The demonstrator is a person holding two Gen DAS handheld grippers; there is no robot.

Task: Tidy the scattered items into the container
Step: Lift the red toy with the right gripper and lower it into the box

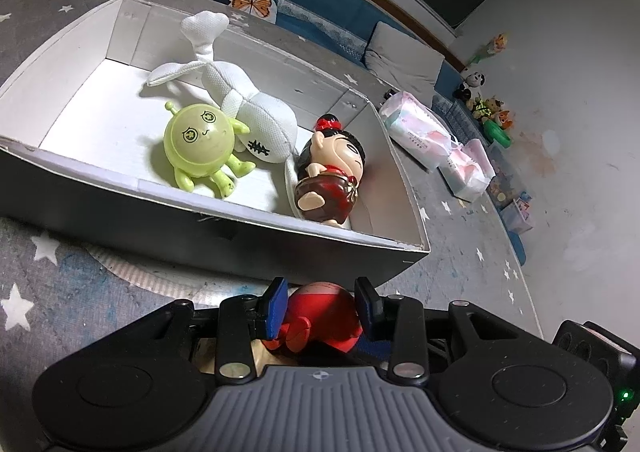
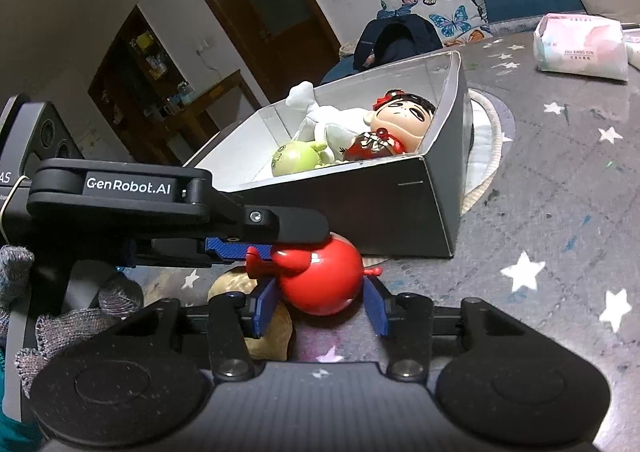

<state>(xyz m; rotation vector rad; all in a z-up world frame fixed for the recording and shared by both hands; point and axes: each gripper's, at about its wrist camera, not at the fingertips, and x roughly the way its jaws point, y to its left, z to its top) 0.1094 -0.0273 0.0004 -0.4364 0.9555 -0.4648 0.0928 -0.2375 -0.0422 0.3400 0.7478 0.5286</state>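
1. Red glossy round plastic toy with small stubby limbs (image 2: 320, 280) is the task's thing now. It sits just above the grey star-printed mat (image 1: 60, 292), outside the box and close before its near wall.
2. Both tools are on it. The right gripper (image 2: 322, 292) has its blue pads against the two flanks of the toy. The left gripper (image 1: 321, 292) comes from the side and pinches the same toy, with one finger lying on its top.
3. I judge that two grips on one smooth ball work against each other. One gripper should let go fully before the other lifts, otherwise the toy can twist or pop out.
4. A tan rounded object (image 2: 236, 284) lies on the mat, touching or just beside the toy. Lift straight up so that it is not dragged along.
5. Next comes the grey cardboard box with white inside (image 1: 200, 244). The toy must rise clearly over this near wall before it goes forward.
6. Inside lie a lime-green round alien toy (image 1: 200, 140), a white mesh plush fish (image 1: 248, 100) and a dark-haired doll in a red dress (image 1: 328, 180).
7. The bare white floor at the far end, behind the green toy, looks like the best place. Lower the toy there and open only when it rests.
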